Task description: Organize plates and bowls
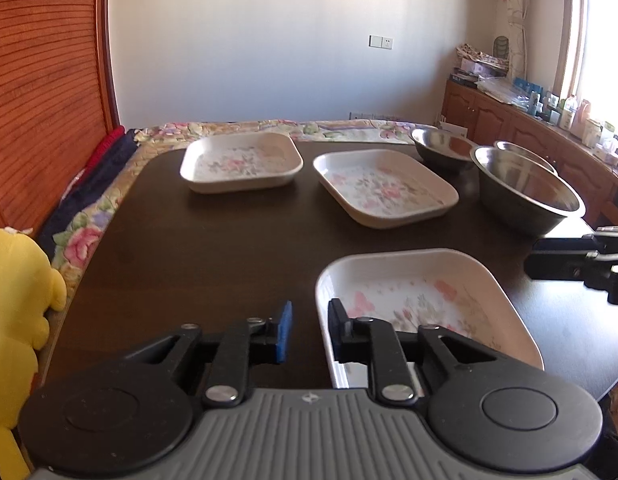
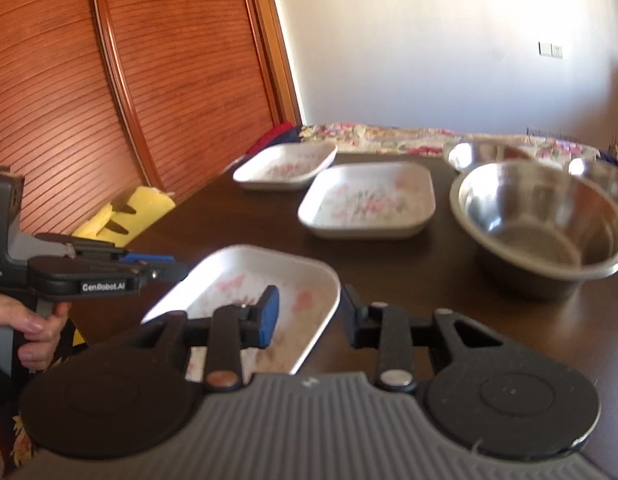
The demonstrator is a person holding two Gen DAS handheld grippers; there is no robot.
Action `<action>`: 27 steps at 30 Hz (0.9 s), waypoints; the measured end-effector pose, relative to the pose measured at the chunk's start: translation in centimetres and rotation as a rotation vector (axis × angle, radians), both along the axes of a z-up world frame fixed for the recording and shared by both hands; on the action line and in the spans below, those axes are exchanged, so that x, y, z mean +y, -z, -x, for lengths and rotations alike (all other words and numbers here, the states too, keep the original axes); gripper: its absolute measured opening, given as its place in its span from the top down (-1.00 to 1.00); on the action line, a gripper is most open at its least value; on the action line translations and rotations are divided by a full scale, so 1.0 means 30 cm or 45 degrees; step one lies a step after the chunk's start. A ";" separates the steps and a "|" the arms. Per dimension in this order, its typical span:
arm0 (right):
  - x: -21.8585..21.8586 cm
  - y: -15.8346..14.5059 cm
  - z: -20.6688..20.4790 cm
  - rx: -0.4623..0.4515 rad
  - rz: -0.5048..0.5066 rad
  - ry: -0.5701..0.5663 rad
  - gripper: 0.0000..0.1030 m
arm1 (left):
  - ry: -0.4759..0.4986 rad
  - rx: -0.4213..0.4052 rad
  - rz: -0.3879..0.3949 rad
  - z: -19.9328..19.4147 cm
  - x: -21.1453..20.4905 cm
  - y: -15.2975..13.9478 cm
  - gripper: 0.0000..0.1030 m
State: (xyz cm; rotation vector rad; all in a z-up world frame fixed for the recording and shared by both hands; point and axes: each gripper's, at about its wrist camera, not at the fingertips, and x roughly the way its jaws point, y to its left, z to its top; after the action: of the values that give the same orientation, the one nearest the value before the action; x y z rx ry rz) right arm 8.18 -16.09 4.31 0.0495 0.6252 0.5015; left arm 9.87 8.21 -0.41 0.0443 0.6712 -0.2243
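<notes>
Three white rectangular plates with pink flowers lie on the dark table [image 1: 213,248]. The near plate [image 1: 425,300] has my left gripper [image 1: 309,330] open astride its left rim, one finger inside, one outside. In the right wrist view my right gripper [image 2: 309,316] is open astride the same plate's [image 2: 245,280] right rim. The middle plate [image 1: 385,186] [image 2: 369,200] and far plate [image 1: 241,162] [image 2: 285,166] lie behind. Three steel bowls stand at the right: a large one [image 1: 525,192] [image 2: 541,216] and two behind [image 1: 441,146] [image 1: 525,152].
A yellow plush toy [image 1: 13,320] sits at the table's left edge. A floral cloth [image 1: 89,232] runs around the table. A wooden slatted door [image 1: 41,92] is at left. A cluttered wooden sideboard [image 1: 541,120] is at right. The left gripper also shows in the right wrist view [image 2: 161,268].
</notes>
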 end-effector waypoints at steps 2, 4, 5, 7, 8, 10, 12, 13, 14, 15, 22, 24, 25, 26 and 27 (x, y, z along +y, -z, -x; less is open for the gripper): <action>-0.002 -0.017 -0.021 -0.019 0.014 0.000 0.27 | 0.001 -0.006 -0.003 -0.017 0.000 -0.009 0.43; -0.005 -0.030 -0.049 -0.030 0.025 0.006 0.20 | 0.003 -0.011 -0.011 -0.038 -0.002 -0.019 0.43; -0.006 -0.037 -0.064 -0.036 0.031 0.011 0.18 | 0.003 -0.015 -0.012 -0.049 -0.005 -0.024 0.41; -0.008 -0.046 -0.092 -0.046 0.040 0.015 0.10 | 0.008 -0.021 -0.009 -0.073 -0.009 -0.030 0.32; -0.008 -0.049 -0.104 -0.050 0.043 0.014 0.10 | 0.010 -0.024 -0.009 -0.084 -0.010 -0.033 0.27; -0.010 -0.053 -0.131 -0.053 0.049 0.010 0.10 | 0.015 -0.030 -0.007 -0.105 -0.016 -0.037 0.17; -0.007 -0.056 -0.157 -0.050 0.053 0.008 0.10 | 0.020 -0.034 -0.003 -0.131 -0.019 -0.040 0.07; -0.005 -0.057 -0.171 -0.049 0.052 0.007 0.09 | 0.024 -0.033 0.000 -0.145 -0.020 -0.041 0.05; -0.003 -0.060 -0.183 -0.049 0.053 0.005 0.09 | 0.023 -0.031 0.004 -0.159 -0.020 -0.042 0.03; 0.002 -0.060 -0.196 -0.048 0.054 0.001 0.07 | 0.021 -0.030 0.010 -0.173 -0.019 -0.043 0.00; 0.027 -0.069 -0.304 -0.033 0.098 -0.014 -0.05 | 0.023 0.007 0.099 -0.284 -0.021 -0.049 -0.15; 0.031 -0.077 -0.343 -0.027 0.125 -0.016 -0.05 | 0.023 0.019 0.132 -0.316 -0.024 -0.051 -0.15; 0.033 -0.081 -0.362 -0.025 0.140 -0.016 -0.05 | 0.024 0.025 0.148 -0.332 -0.025 -0.051 -0.15; 0.036 -0.083 -0.381 -0.018 0.155 -0.017 -0.05 | 0.022 0.032 0.166 -0.350 -0.027 -0.052 -0.15; 0.036 -0.084 -0.403 -0.008 0.168 -0.018 -0.05 | 0.022 0.041 0.180 -0.366 -0.030 -0.052 -0.15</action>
State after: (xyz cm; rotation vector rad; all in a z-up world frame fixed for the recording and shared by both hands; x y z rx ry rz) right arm 20.28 -15.00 6.83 -0.0814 0.6514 0.4729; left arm 20.83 7.31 1.16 -0.0888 0.6854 -0.2889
